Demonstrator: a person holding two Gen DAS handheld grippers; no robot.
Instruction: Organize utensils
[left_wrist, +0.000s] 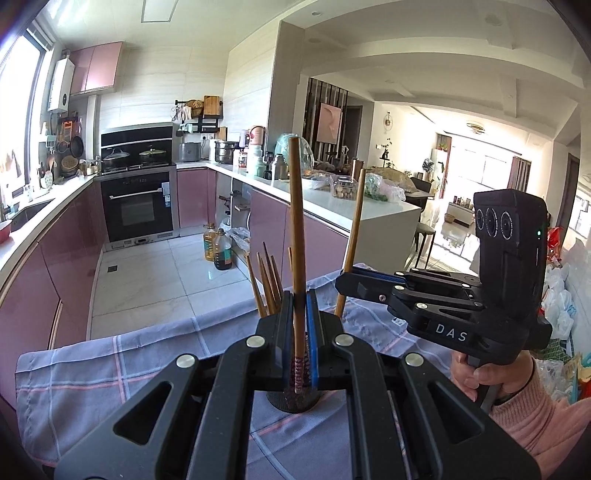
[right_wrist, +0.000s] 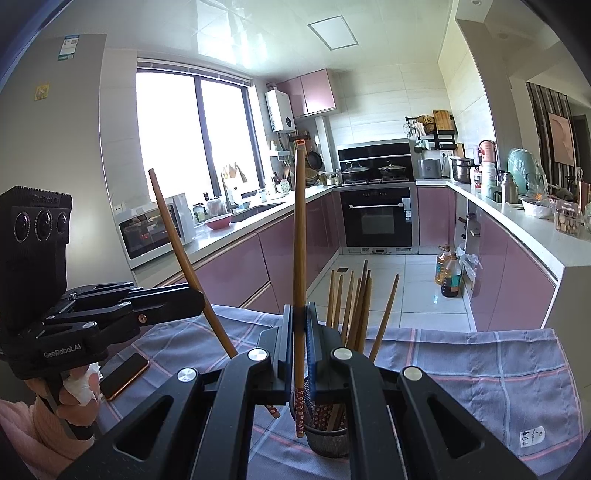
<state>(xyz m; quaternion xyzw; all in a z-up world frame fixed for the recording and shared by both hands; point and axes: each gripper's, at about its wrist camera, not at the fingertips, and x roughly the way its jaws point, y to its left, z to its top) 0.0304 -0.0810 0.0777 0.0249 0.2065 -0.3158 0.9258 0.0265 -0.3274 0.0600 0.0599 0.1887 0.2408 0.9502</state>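
Kitchen behind, pink cabinets, oven, bright window; your work sits on a tabletop (right_wrist: 480, 369) under a grey checked cloth (left_wrist: 110, 369).

Left gripper (left_wrist: 299, 325): jaws closed on one chopstick (left_wrist: 295, 221), held nearly upright, its patterned end pointing down just above the dark mesh holder (left_wrist: 291, 402). That patterned end looks level with the rim, but the jaws hide most of the holder in the left view, so whether the tip is inside yet is hard to say.

Right gripper (right_wrist: 299, 332): jaws likewise clamped on a second chopstick (right_wrist: 299, 240), upright, patterned end hanging over the near rim of the mesh holder (right_wrist: 328, 435).

Done so far, by the look of it: a bundle of chopsticks (right_wrist: 354, 306) already stands in the holder, leaning back and fanning a little at the top. One of them leans out further to the right than the rest.

Left to do: you have two sticks in the air, one per hand. Both need lowering into the holder and letting go. I see no other loose chopsticks on the cloth in either view, though the gripper bodies block much of the near tabletop.

A phone (right_wrist: 123, 374) lies on the cloth near your left hand (right_wrist: 74, 391); not part of the job.

Estimate: late stage, these two may be the last pair.
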